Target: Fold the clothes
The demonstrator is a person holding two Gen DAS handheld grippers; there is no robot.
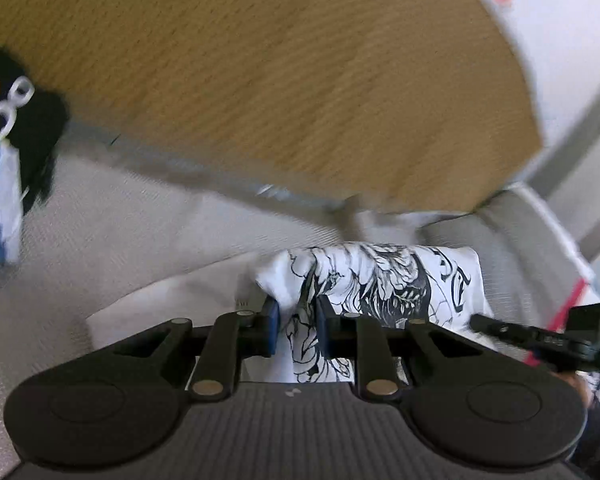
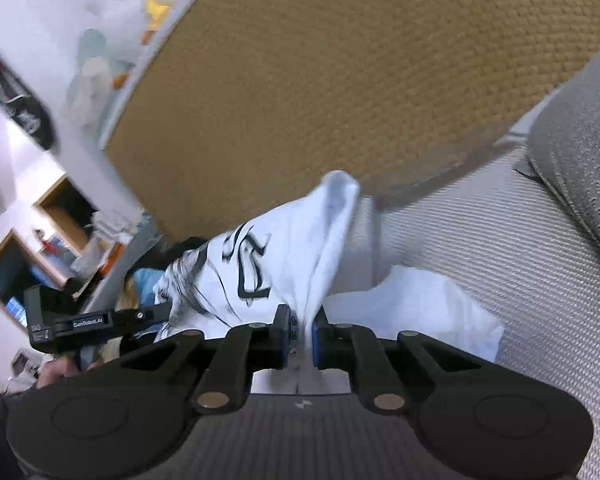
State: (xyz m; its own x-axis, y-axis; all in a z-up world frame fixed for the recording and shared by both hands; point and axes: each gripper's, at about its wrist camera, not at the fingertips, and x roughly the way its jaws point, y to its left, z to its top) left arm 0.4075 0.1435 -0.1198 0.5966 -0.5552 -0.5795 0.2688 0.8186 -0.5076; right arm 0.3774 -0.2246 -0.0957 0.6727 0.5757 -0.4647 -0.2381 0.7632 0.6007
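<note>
Both claws were pinching the same white cotton T-shirt with a black ink-style print (image 1: 380,280), and the shirt hung stretched between them above a pale grey ribbed sofa seat (image 2: 480,240). The left claw (image 1: 297,326) had its blue-padded fingers pressed onto a gathered fold of printed cloth; the right claw (image 2: 301,334) was clamped on a bunched edge, with a loose tail of white fabric spilling onto the seat just beside it. A tan woven rug (image 1: 280,80) lay beyond the sofa's front edge.

Judged from this, the garment was mid-handling: lifted and held taut rather than lying flat. To do the step well, the two grips needed to stay level and evenly apart so the cloth kept flat without twisting. Any lowering should have been slow, letting the hanging part meet the seat before the held edge. The trailing tail risked tucking under and creasing.
</note>
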